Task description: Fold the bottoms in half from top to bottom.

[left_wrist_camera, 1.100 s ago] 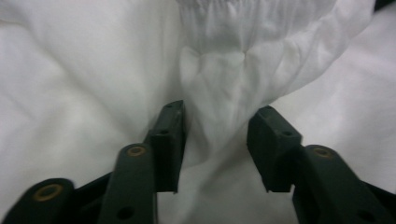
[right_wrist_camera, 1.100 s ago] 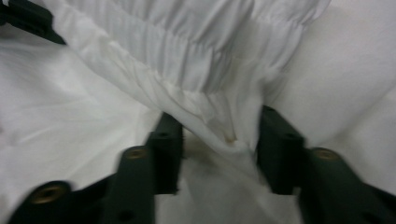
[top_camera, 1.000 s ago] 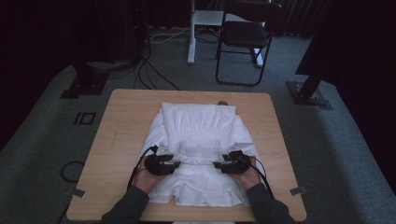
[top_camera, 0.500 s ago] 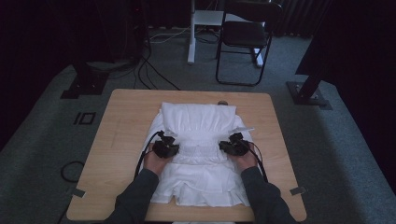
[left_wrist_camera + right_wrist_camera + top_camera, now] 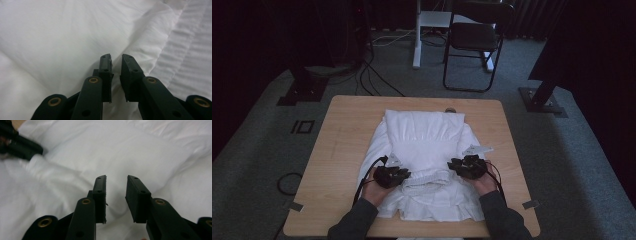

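White garment lies flat mid-bench, near hem rolled up into a ridge. Left gripper sits at the ridge's left end, jaws slightly parted, pinching nothing. Right gripper at the ridge's right end, jaws spread, cloth beneath. Judgement: roll evenly, both ends level, then press flat. Versus half a second back: both grippers nearer the person, ridge formed. Black chair beyond the garment.
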A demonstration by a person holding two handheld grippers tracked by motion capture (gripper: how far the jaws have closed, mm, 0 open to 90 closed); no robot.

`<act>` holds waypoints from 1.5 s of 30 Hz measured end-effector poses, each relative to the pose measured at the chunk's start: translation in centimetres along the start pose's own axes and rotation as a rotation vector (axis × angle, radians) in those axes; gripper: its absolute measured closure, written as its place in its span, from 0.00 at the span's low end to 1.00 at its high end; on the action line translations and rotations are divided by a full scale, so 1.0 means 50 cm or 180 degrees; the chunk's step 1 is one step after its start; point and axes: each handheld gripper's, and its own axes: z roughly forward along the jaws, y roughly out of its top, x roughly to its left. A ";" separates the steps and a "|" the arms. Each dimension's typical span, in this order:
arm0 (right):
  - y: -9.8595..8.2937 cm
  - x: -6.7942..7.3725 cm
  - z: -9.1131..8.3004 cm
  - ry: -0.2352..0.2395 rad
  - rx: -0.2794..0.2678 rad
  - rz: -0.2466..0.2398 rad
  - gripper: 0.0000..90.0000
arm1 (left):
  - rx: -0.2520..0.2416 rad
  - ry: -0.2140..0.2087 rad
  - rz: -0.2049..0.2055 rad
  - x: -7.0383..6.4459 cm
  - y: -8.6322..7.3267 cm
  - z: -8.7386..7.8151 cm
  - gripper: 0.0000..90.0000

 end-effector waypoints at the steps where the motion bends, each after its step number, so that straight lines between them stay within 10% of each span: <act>1: 0.004 0.003 -0.002 -0.0019 -0.0035 -0.0003 0.75 | 0.0049 0.0016 0.0069 -0.009 -0.001 0.002 0.87; 4: 0.017 0.031 0.005 0.0114 -0.0081 -0.0057 0.73 | 0.0064 0.0004 0.0071 -0.015 -0.006 0.005 0.87; 9: -0.022 0.085 0.046 0.0260 0.0334 -0.0299 0.79 | 0.0107 -0.0034 -0.0001 -0.019 -0.030 0.006 0.87; 13: -0.050 0.092 0.052 0.0349 0.0435 -0.0234 0.82 | 0.0151 -0.0158 -0.0001 -0.025 -0.038 -0.005 0.87; 17: -0.038 0.103 0.040 0.0281 0.0504 -0.0505 0.75 | 0.0033 -0.0021 0.0119 -0.018 -0.029 -0.015 0.74; 25: 0.023 0.036 0.024 -0.0153 0.0084 -0.0309 0.59 | -0.0329 0.0416 -0.0050 0.071 0.041 -0.021 0.63; 32: 0.102 -0.055 0.094 -0.0374 -0.0067 0.0007 0.58 | -0.0169 0.0620 -0.0195 0.154 0.095 0.050 0.61; 37: 0.078 -0.087 0.158 -0.0461 0.0269 0.0134 0.59 | -0.0055 0.0466 -0.0344 0.179 0.067 0.096 0.61; 45: 0.041 -0.070 0.142 -0.0436 0.0189 0.0101 0.60 | -0.0149 0.0359 -0.0456 0.160 0.032 0.075 0.63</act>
